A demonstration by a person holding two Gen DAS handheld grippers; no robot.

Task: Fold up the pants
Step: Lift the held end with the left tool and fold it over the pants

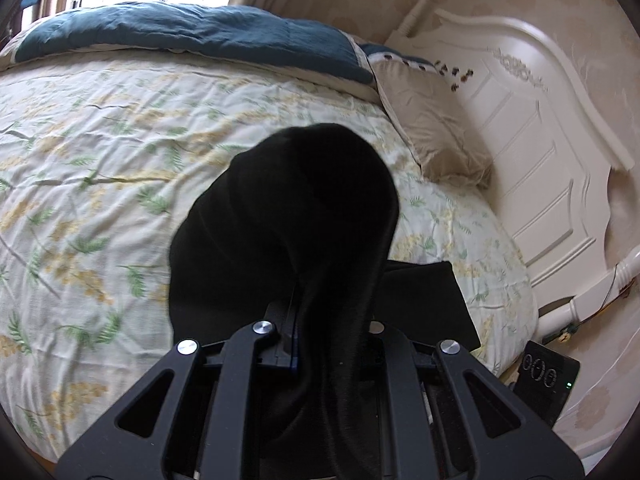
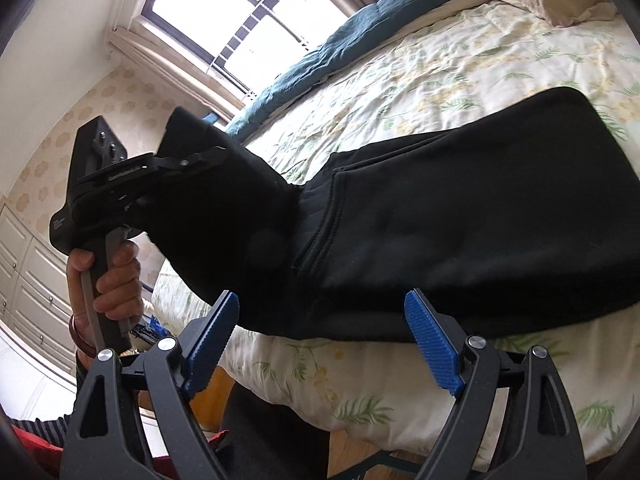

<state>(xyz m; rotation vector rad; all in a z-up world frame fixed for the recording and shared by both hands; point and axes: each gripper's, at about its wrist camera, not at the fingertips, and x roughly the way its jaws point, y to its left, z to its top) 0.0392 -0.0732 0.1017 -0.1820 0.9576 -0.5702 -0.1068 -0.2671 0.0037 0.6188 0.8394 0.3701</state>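
Black pants (image 2: pixel 480 216) lie across the floral bed cover (image 2: pixel 460 64). My left gripper (image 1: pixel 332 344) is shut on one end of the pants (image 1: pixel 296 208) and holds it lifted, so the cloth bulges up over the fingers. In the right wrist view the left gripper (image 2: pixel 176 164) shows at the left, held by a hand, with the pants' end raised off the bed. My right gripper (image 2: pixel 320 340) is open and empty, its blue pads (image 2: pixel 432 344) just below the pants' near edge, apart from the cloth.
A teal blanket (image 1: pixel 192 32) lies along the bed's far side. A beige pillow (image 1: pixel 428 128) rests by the white headboard (image 1: pixel 552 128). A black device (image 1: pixel 544 376) sits off the bed corner. A window (image 2: pixel 248 12) and white drawers (image 2: pixel 28 272) stand beyond.
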